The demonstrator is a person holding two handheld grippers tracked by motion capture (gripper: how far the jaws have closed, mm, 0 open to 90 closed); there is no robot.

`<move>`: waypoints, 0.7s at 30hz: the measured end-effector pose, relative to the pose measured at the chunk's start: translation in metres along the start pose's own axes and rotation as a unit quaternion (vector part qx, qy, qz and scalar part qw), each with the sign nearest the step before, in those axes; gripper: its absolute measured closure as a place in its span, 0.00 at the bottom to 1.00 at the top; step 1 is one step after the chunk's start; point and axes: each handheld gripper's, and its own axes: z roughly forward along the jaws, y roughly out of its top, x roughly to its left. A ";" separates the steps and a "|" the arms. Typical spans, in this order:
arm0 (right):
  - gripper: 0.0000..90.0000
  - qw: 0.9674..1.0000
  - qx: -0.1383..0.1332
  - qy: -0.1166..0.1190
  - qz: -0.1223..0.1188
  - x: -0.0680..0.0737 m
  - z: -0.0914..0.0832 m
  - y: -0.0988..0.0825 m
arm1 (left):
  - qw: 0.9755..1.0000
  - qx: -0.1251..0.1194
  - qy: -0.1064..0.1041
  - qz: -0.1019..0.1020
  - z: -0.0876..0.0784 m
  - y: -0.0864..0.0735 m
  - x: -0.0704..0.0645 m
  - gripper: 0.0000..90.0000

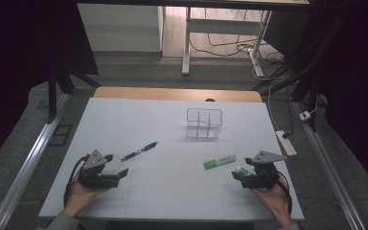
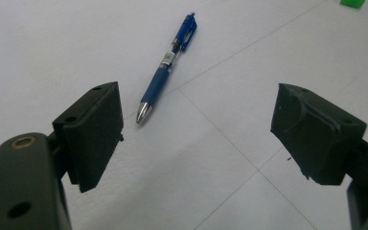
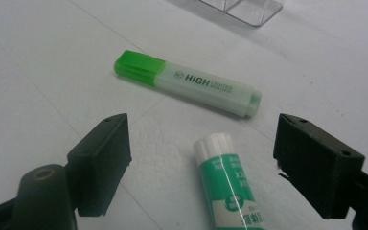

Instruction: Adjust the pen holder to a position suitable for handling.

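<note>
A blue pen lies flat on the white table, just beyond my left gripper, whose jaws stand open with nothing between them. A green highlighter lies to the left of my right gripper. That gripper is open too, and a green-and-white glue stick lies on the table between its jaws, touched by neither pad. A clear plastic organiser with several compartments stands empty farther back.
The white sheet covers a wooden table whose far edge shows. A power strip lies off the right side. Desk legs and cables stand on the floor beyond.
</note>
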 end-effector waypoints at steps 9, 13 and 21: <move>0.24 1.000 -0.010 0.001 0.005 0.000 0.004 0.015 | 1.000 -0.001 0.006 0.004 0.001 0.000 0.000 0.22; 0.25 1.000 -0.012 0.004 0.009 0.001 0.008 0.024 | 1.000 0.000 0.007 0.005 0.001 0.000 0.000 0.22; 0.25 1.000 0.000 -0.017 0.000 0.005 0.012 0.032 | 1.000 0.005 0.011 0.002 0.004 0.000 0.002 0.21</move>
